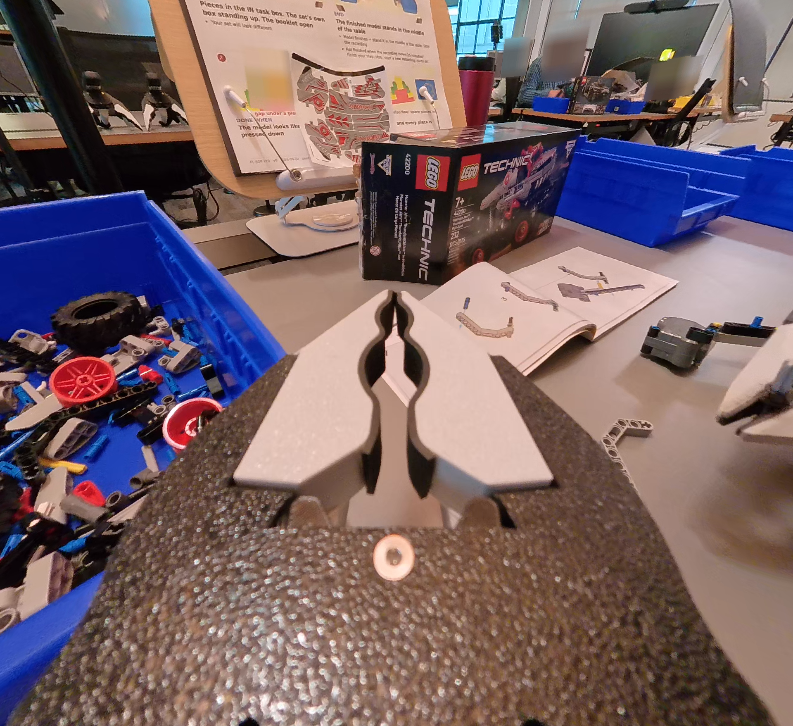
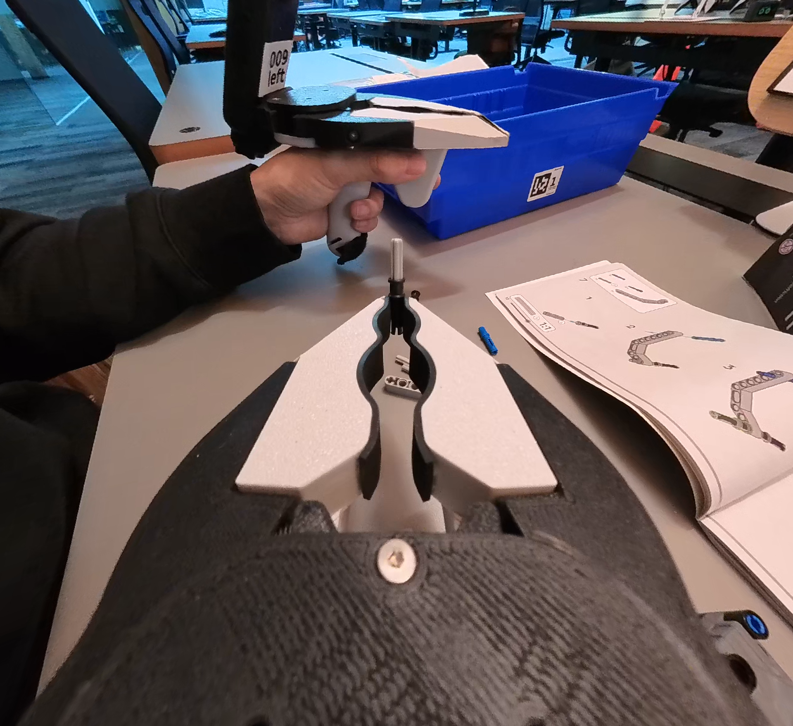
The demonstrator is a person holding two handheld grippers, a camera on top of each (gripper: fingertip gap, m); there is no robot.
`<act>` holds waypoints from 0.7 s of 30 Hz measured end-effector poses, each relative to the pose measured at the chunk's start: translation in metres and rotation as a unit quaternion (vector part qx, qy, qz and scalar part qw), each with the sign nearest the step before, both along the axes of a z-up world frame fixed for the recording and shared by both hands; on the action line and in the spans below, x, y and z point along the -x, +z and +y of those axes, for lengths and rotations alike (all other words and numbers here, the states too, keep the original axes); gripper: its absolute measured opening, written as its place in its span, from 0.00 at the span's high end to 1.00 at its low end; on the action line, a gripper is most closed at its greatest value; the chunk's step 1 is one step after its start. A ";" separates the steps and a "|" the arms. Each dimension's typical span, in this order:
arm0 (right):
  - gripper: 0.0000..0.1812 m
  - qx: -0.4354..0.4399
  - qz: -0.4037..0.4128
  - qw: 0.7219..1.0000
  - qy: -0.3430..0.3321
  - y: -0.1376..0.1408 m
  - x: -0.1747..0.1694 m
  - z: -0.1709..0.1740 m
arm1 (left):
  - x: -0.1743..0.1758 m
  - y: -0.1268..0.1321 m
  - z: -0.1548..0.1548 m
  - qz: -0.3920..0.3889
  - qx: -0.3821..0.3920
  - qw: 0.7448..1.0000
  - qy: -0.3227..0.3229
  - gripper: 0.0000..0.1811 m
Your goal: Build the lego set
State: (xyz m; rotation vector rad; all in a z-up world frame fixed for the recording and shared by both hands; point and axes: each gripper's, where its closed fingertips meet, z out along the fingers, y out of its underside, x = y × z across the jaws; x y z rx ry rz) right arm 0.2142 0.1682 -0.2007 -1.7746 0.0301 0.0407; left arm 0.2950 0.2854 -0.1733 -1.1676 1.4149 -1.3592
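At far left my blue bin (image 1: pixel 141 241) holds loose Lego pieces: a black tyre (image 1: pixel 96 312), red wheel hubs (image 1: pixel 82 380), grey beams; my left tongs (image 1: pixel 395 302) hover over the bench (image 1: pixel 300 302), clenched on nothing; beyond them stands the Lego set box (image 1: pixel 450 207), with the open instruction booklet (image 1: pixel 553 306) lying just right of it; a part-built grey assembly (image 1: pixel 678 344) sits farther right; my right tongs (image 2: pixel 395 302) grip a black-and-grey axle pin (image 2: pixel 395 272), upright; a small grey connector (image 2: pixel 401 384) and blue pin (image 2: pixel 488 340) lie on the bench nearby.

Black sleeve (image 2: pixel 141 246); textured black gripper bodies, grey wedge fingers (image 2: pixel 317 396), black-lined wavy jaws, silver screw (image 2: pixel 397 560).
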 end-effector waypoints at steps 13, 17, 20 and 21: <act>1.00 0.062 -0.050 0.996 0.051 -0.018 0.017 -0.006 | 0.000 -0.004 -0.007 0.011 -0.006 1.000 -0.017 1.00; 1.00 0.090 -0.030 0.992 0.079 -0.012 0.019 -0.023 | 0.003 -0.011 -0.026 0.031 -0.031 0.996 -0.074 1.00; 1.00 0.112 -0.022 0.992 0.056 -0.020 0.012 -0.032 | 0.019 -0.016 -0.066 0.044 -0.061 0.977 -0.199 1.00; 1.00 0.118 -0.025 0.991 0.049 -0.023 0.010 -0.035 | 0.027 -0.022 -0.079 0.055 -0.086 0.965 -0.240 1.00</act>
